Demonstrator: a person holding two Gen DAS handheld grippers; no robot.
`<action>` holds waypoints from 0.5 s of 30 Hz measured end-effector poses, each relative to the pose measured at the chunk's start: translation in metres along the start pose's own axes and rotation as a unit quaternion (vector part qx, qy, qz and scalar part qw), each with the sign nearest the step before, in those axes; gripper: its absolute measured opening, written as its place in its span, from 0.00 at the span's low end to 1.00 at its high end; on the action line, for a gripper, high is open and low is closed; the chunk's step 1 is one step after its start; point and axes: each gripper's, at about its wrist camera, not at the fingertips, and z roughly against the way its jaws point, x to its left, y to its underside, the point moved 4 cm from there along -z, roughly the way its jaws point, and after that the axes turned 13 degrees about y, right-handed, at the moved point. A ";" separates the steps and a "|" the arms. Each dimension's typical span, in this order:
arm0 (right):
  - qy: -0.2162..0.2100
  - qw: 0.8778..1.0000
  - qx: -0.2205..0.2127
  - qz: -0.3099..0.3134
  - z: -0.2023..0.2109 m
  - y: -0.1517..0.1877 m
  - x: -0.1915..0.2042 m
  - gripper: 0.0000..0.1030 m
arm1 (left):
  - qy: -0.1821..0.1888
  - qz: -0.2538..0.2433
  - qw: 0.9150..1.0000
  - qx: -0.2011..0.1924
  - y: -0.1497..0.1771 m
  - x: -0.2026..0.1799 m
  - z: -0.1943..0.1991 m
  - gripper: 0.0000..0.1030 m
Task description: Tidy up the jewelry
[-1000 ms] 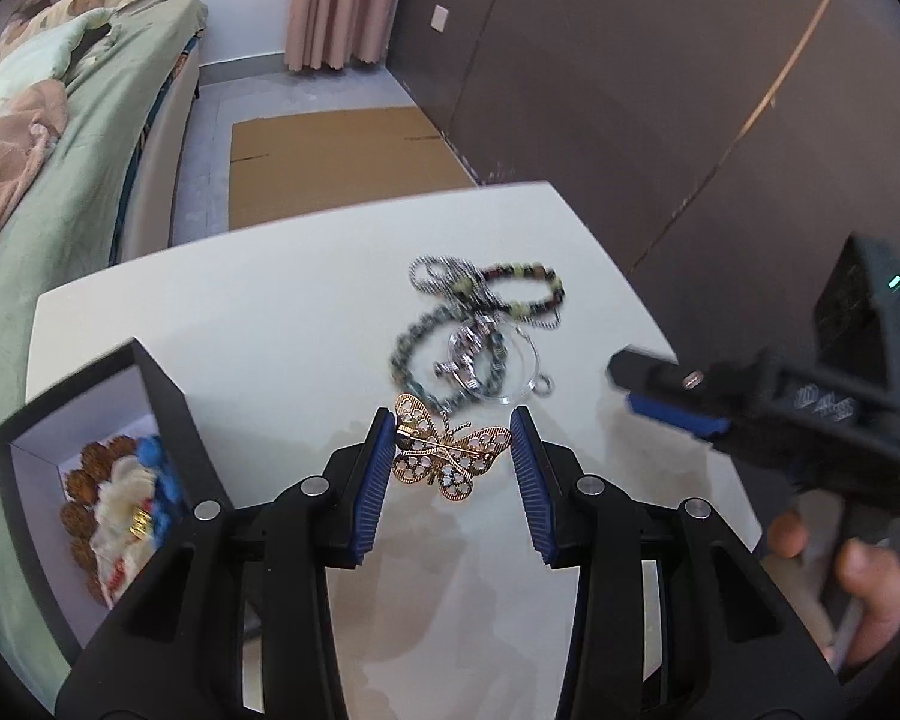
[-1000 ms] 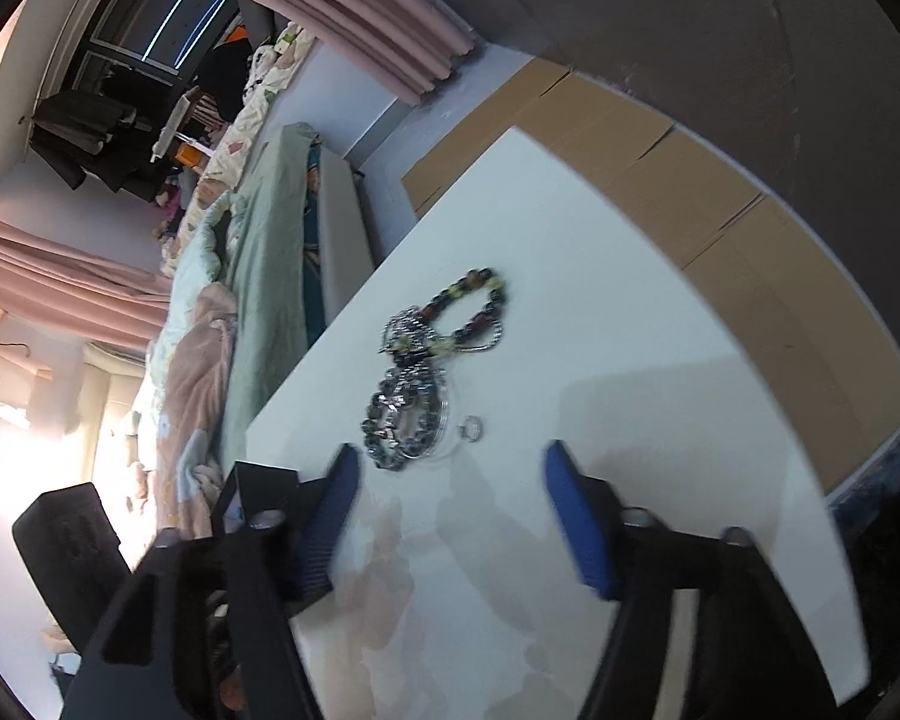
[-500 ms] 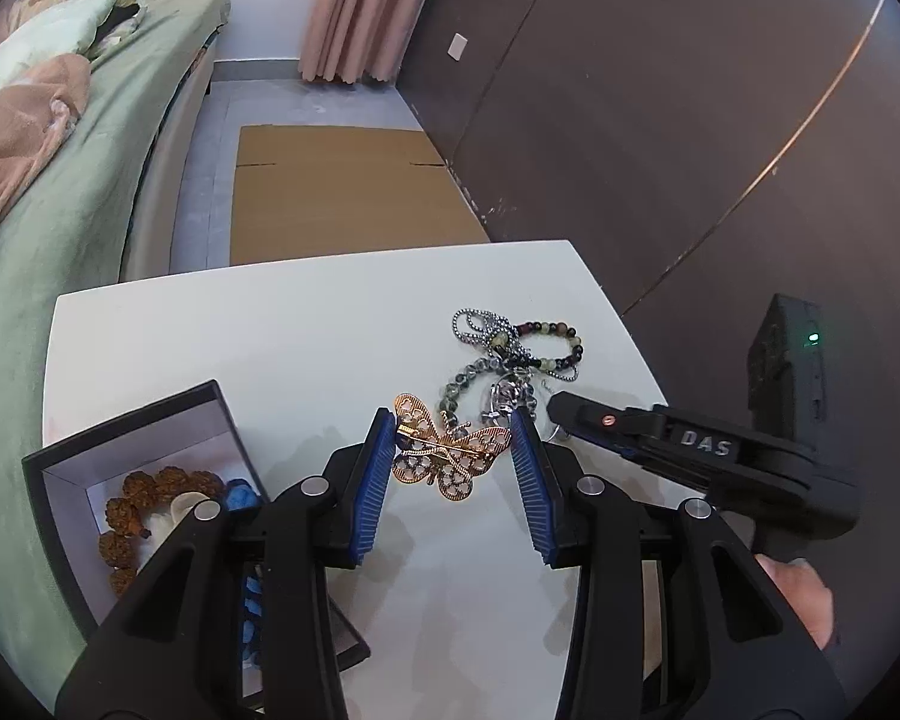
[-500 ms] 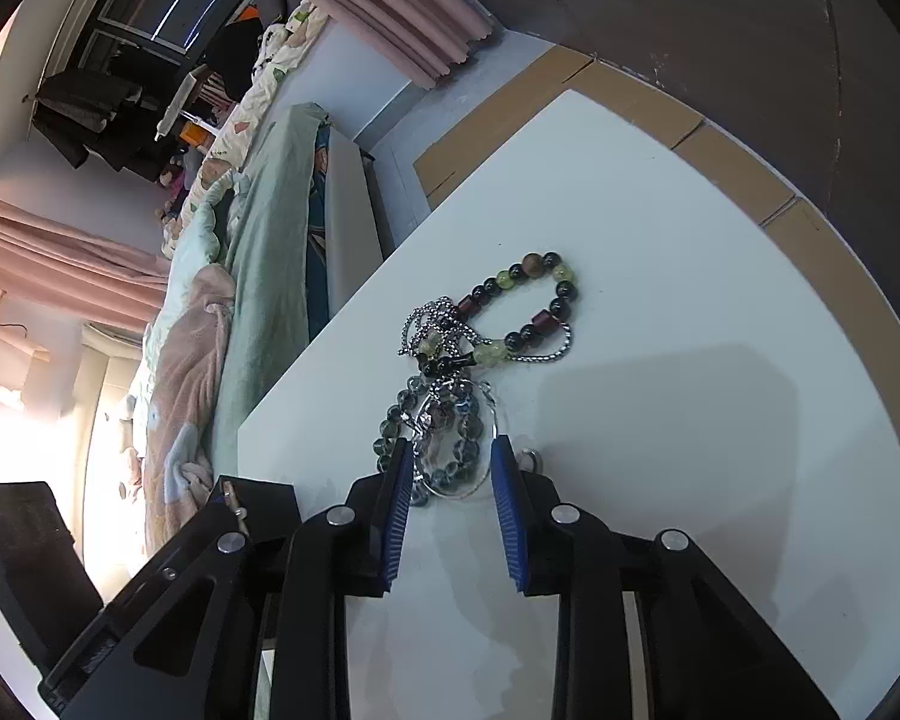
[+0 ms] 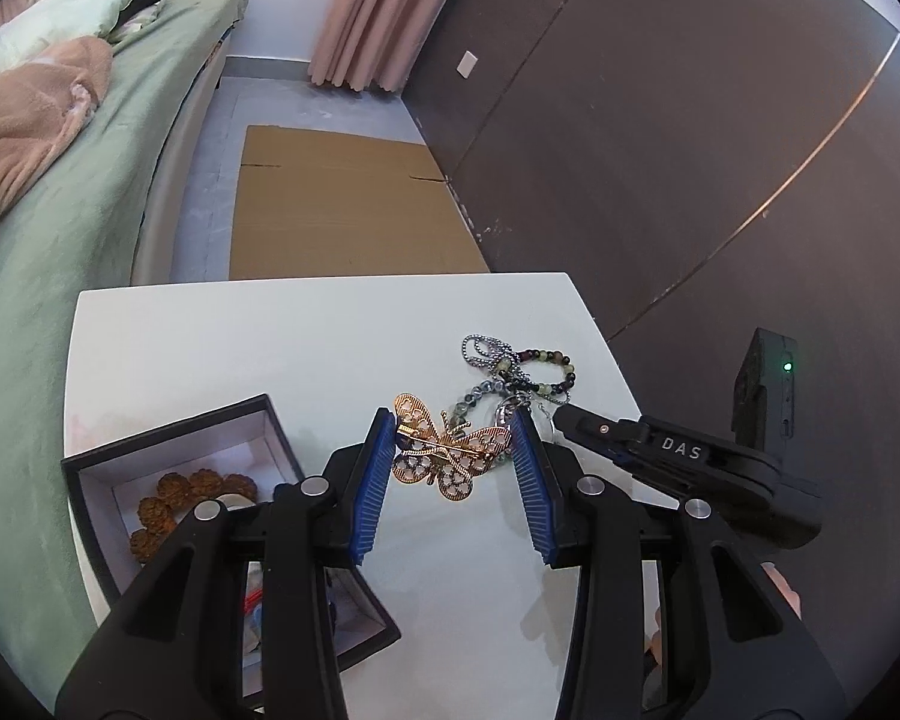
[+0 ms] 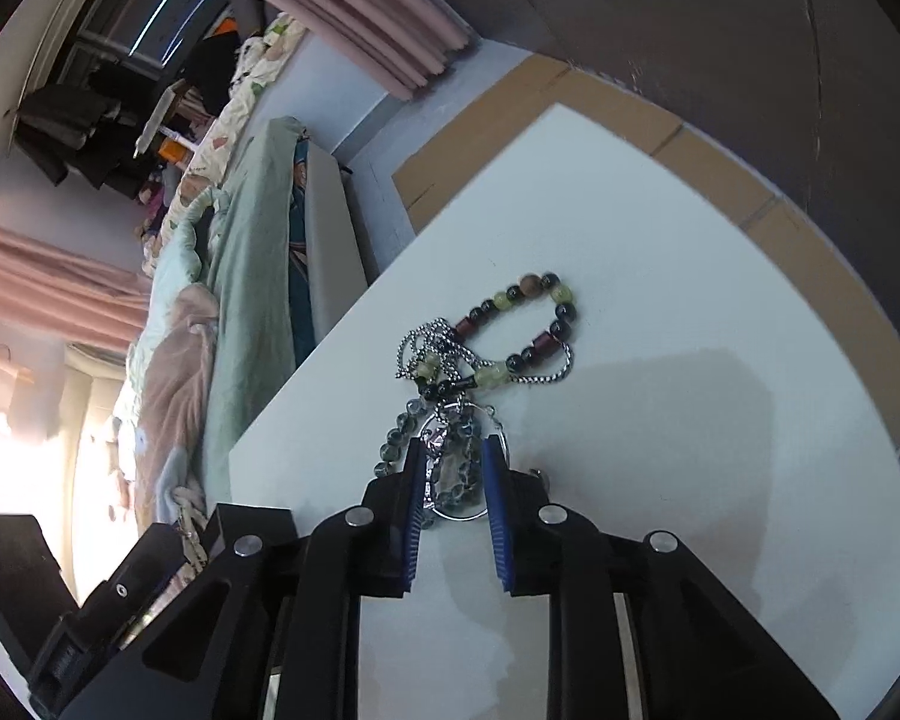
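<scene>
Left gripper (image 5: 450, 450) carries a gold butterfly brooch (image 5: 444, 453), clamped by its wing tips between the blue pads, above the white table (image 5: 210, 348). An open black jewelry box (image 5: 174, 438) sits at the near left of the table, just beside the left finger; brown knobbly beads (image 5: 192, 495) lie on its pale lining. More items deeper in the box, partly hidden by the gripper, not identifiable.

Right gripper (image 6: 455, 468) is down at the tangle of jewelry in the middle of the table, jaws closing. Between the blue pads: part of a grey-green bead bracelet (image 6: 399, 438) and a shiny silver piece, kind unclear. Cannot tell whether the pads already press on them.

Beyond it lies a mixed bead bracelet (image 6: 534, 312) of dark, pale green and maroon beads, with a silver ball chain (image 6: 426, 339) looped across it.

Flattened cardboard (image 5: 342, 204) lies on the floor past the table; a green-covered bed (image 5: 78, 192) runs along the left.
</scene>
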 end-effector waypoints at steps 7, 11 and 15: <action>0.022 1.000 0.007 -0.003 -0.008 -0.001 -0.003 0.34 | -0.002 0.007 1.000 -0.012 -0.005 0.008 0.015 0.39; 0.029 1.000 0.011 0.002 -0.013 -0.001 0.002 0.22 | -0.003 0.010 1.000 -0.021 -0.008 0.009 0.024 0.39; 0.022 0.999 0.036 -0.011 -0.020 0.004 0.000 0.03 | -0.001 0.010 1.000 -0.027 -0.009 0.008 0.029 0.39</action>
